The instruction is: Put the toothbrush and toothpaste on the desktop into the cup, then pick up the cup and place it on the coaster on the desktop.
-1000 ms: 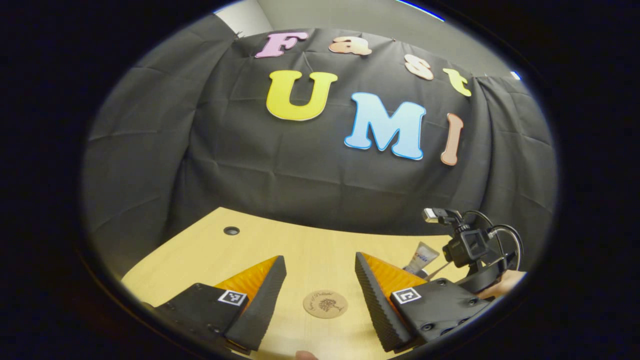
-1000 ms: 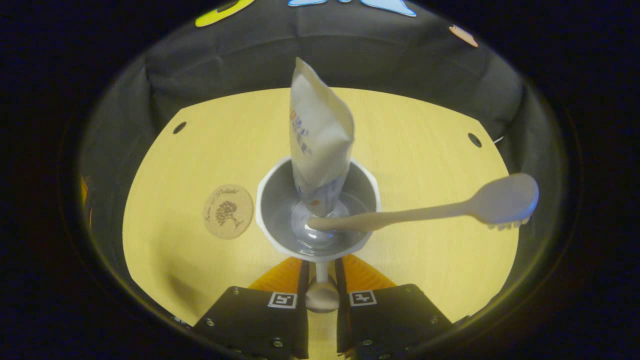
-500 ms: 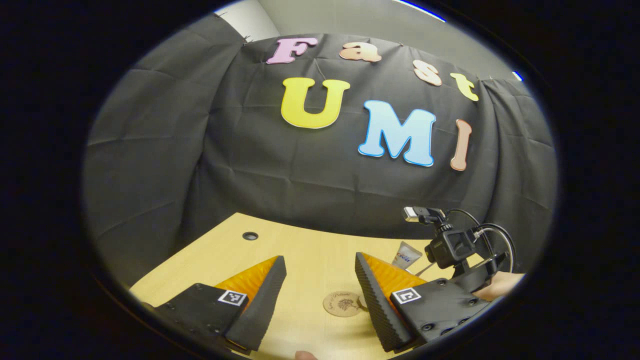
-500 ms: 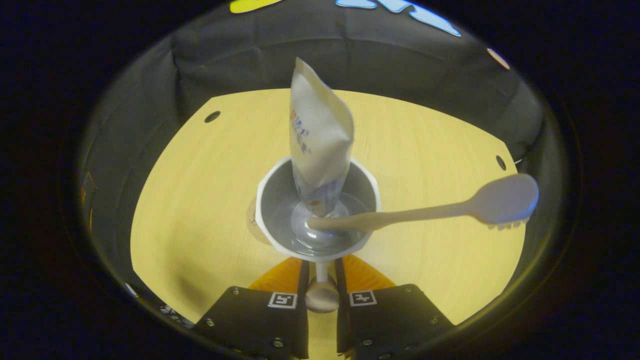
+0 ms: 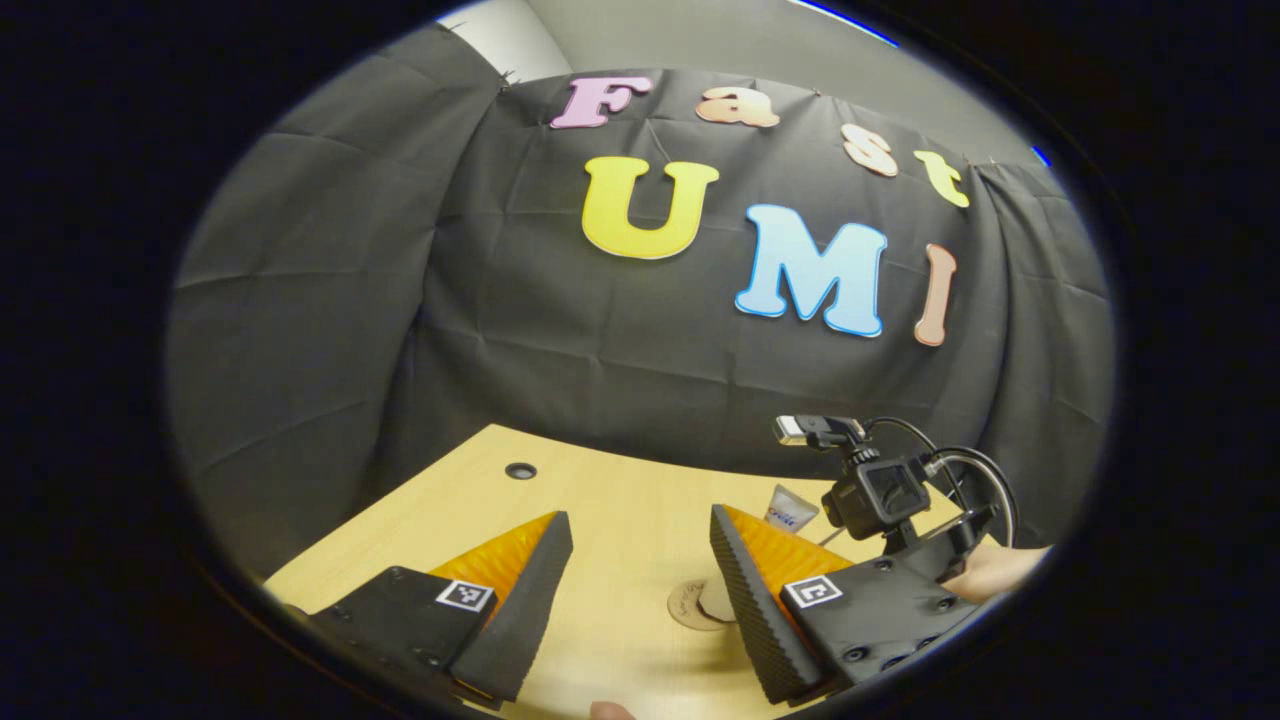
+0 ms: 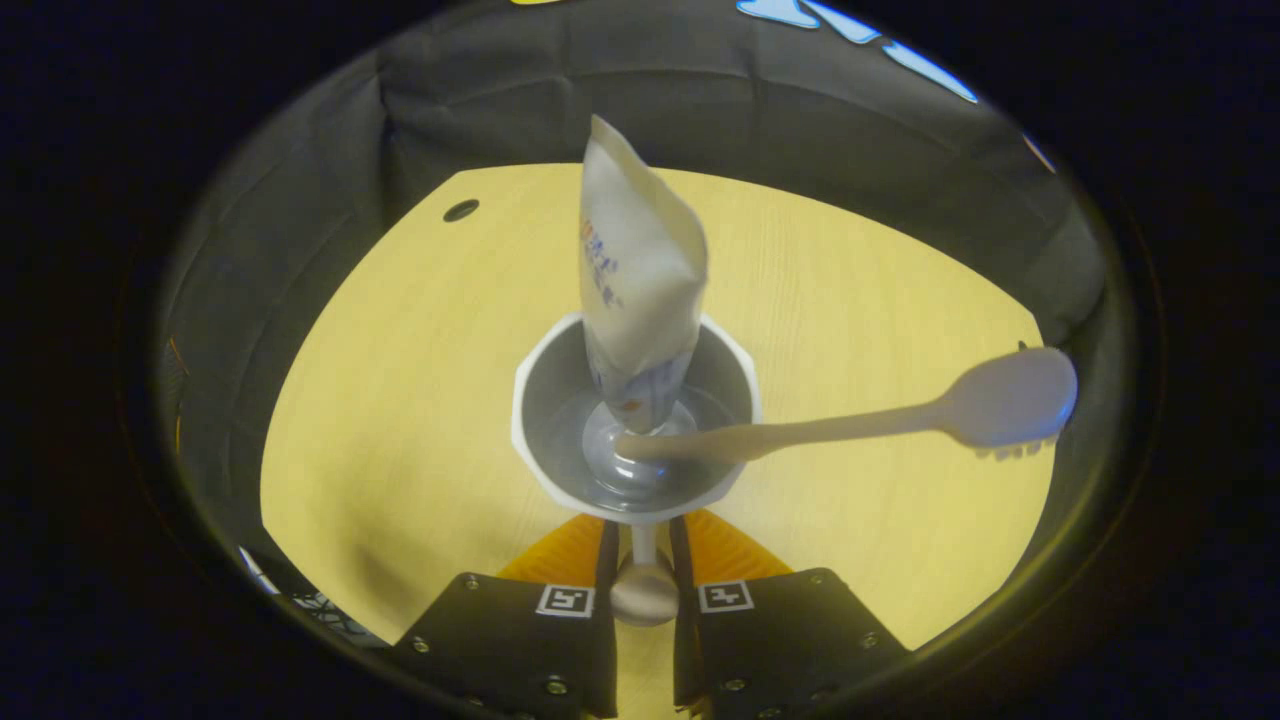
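Observation:
My right gripper is shut on the handle of the white cup and holds it above the wooden desktop. The toothpaste tube stands upright in the cup. The toothbrush leans out over the rim to the right. The cup covers the coaster in the right gripper view. In the left gripper view my left gripper is open and empty above the desk. Beside its right finger lies the round cork coaster, partly hidden. The tube's top rises just beyond it.
The right gripper's camera rig and the hand holding it are at the right of the left gripper view. A cable hole sits near the desk's far left corner. Black cloth walls close in the desk's back and sides.
The right gripper has carried the cup leftward, and the coaster has slid under the cup in its view. In the left gripper view the rig and tube moved left, toward the coaster.

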The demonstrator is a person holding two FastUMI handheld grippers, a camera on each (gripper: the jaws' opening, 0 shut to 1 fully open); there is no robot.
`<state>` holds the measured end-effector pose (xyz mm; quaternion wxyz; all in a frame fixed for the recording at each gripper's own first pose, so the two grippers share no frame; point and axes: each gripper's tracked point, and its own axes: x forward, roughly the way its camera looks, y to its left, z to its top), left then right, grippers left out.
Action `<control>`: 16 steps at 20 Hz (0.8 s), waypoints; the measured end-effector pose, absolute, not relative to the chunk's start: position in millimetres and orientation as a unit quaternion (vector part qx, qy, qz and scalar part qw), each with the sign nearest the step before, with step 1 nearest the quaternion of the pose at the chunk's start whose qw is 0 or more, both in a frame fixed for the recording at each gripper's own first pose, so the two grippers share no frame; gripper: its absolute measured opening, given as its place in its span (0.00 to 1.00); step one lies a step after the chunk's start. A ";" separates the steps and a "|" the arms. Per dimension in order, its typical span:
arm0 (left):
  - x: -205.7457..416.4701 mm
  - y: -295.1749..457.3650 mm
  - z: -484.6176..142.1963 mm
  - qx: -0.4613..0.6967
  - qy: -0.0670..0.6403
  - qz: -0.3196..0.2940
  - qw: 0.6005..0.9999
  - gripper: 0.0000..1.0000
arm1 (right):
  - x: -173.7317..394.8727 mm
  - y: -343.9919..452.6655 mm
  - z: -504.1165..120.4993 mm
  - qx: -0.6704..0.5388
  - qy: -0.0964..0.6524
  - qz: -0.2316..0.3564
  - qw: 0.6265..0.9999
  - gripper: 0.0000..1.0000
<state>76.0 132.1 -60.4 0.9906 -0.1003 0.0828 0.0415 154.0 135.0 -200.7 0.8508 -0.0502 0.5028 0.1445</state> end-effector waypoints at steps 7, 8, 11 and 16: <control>71.8 146.1 -58.7 -0.100 0.087 0.052 0.990 0.90 | 152.1 131.8 -199.7 -0.068 0.512 0.146 0.844 0.23; 70.9 147.8 -58.8 -0.100 0.086 0.053 0.990 0.90 | 151.8 131.2 -198.8 -0.069 0.513 0.146 0.843 0.27; 70.1 150.8 -58.5 -0.100 0.088 0.054 0.990 0.90 | 151.9 131.3 -198.4 -0.070 0.511 0.144 0.845 0.24; 70.8 151.3 -60.4 -0.100 0.091 0.050 0.990 0.90 | 153.7 131.7 -194.9 -0.077 0.502 0.151 0.848 0.27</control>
